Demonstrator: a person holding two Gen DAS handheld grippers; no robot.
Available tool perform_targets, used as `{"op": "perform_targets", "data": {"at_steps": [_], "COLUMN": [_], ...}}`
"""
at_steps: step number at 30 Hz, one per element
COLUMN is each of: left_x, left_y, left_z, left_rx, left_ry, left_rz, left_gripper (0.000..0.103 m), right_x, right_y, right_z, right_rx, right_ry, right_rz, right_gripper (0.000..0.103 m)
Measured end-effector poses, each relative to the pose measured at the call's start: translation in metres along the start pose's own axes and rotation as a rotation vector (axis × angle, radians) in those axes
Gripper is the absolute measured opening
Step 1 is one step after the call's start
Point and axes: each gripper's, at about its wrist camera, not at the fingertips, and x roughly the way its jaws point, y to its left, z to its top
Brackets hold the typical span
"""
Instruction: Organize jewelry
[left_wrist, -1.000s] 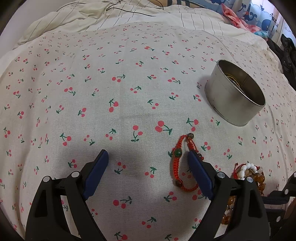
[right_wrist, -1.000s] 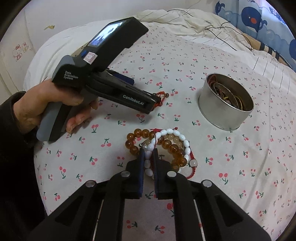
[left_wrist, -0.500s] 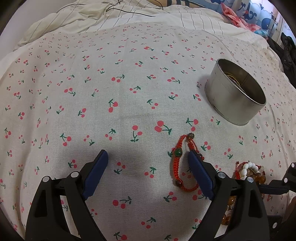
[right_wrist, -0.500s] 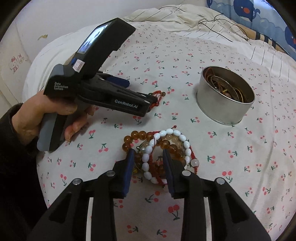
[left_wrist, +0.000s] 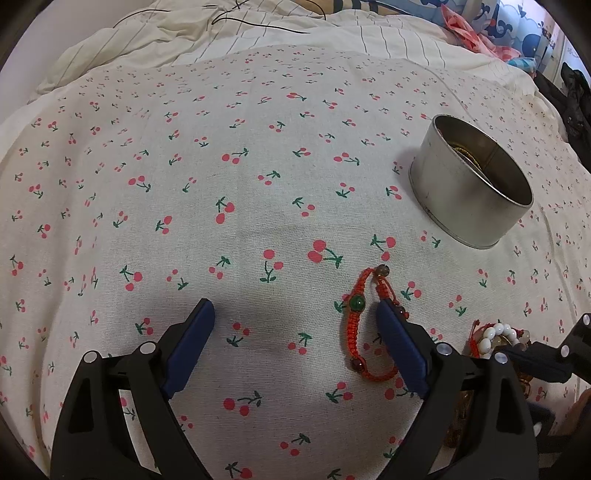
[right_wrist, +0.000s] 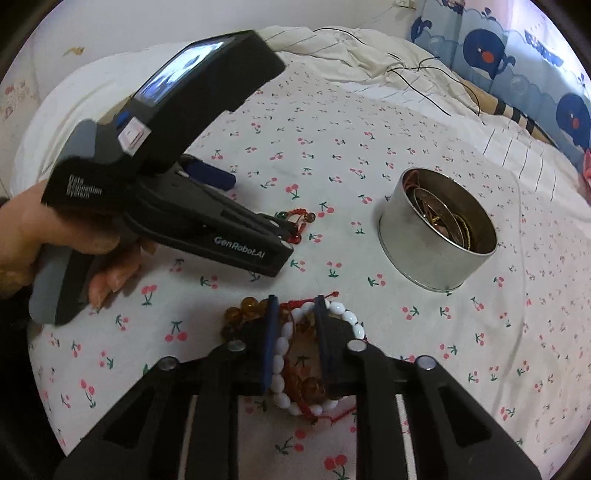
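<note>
A red cord bracelet (left_wrist: 356, 325) with a green bead lies on the cherry-print cloth, just inside my left gripper's right finger. My left gripper (left_wrist: 295, 314) is open wide and empty, low over the cloth; it also shows in the right wrist view (right_wrist: 258, 236). My right gripper (right_wrist: 295, 306) is open part way, its fingers straddling a pile of bracelets: a white bead bracelet (right_wrist: 280, 354), amber beads (right_wrist: 240, 314) and red cord. The pile shows at the left view's right edge (left_wrist: 495, 336). A round metal tin (right_wrist: 436, 236) holds several bangles.
The tin (left_wrist: 469, 184) stands on the cloth to the right of both grippers. Rumpled striped bedding (left_wrist: 258, 33) with a black cable lies behind. A whale-print pillow (right_wrist: 517, 55) is at the far right. A hand (right_wrist: 55, 229) holds the left gripper.
My right gripper has opened from shut and moved forward over the bracelet pile, so its fingers now straddle the white beads. My left gripper has stayed almost still.
</note>
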Motion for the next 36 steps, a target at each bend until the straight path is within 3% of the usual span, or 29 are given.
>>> {"op": "perform_targets", "data": {"at_steps": [6,13,17,19,21,23,25,26,27,36], "left_x": [0.000,0.000,0.000,0.000,0.000,0.000,0.000,0.001,0.000,0.001], "left_y": [0.000,-0.001,-0.001,-0.002,-0.001,-0.001,-0.001,0.000,-0.001,-0.001], "left_z": [0.001,0.000,0.000,0.000,0.000,0.000,0.000,0.000,0.000,0.000], "left_rx": [0.000,0.000,0.001,0.001,0.000,0.001,0.001,0.000,0.001,0.002], "left_ry": [0.000,-0.001,-0.001,-0.001,-0.001,-0.001,-0.001,-0.001,-0.001,-0.001], "left_rz": [0.000,0.002,0.003,0.002,0.001,0.002,0.002,0.002,0.002,0.007], "left_gripper": [0.086,0.086,0.087,0.087,0.087,0.087,0.087,0.087,0.087,0.088], "right_x": [-0.001,-0.009,-0.009,-0.009,-0.010,-0.009,-0.010,-0.012,-0.013,-0.009], "right_y": [-0.024,-0.045,-0.062,-0.067,-0.077,-0.087,-0.092,-0.092,-0.091,-0.056], "right_z": [-0.002,-0.003,-0.005,-0.007,-0.013,-0.017,-0.019,-0.021,-0.021,-0.031], "right_rx": [0.133,0.266,0.342,0.336,0.364,0.394,0.412,0.406,0.384,0.104], "right_ry": [0.012,-0.020,-0.013,0.015,0.034,0.055,0.067,0.074,0.088,0.191], "right_rz": [0.113,0.150,0.105,0.010,-0.022,0.006,0.047,0.048,0.047,-0.092], "right_gripper": [0.010,0.009,0.009,0.009,0.009,0.009,0.017,0.036,0.042,0.043]}}
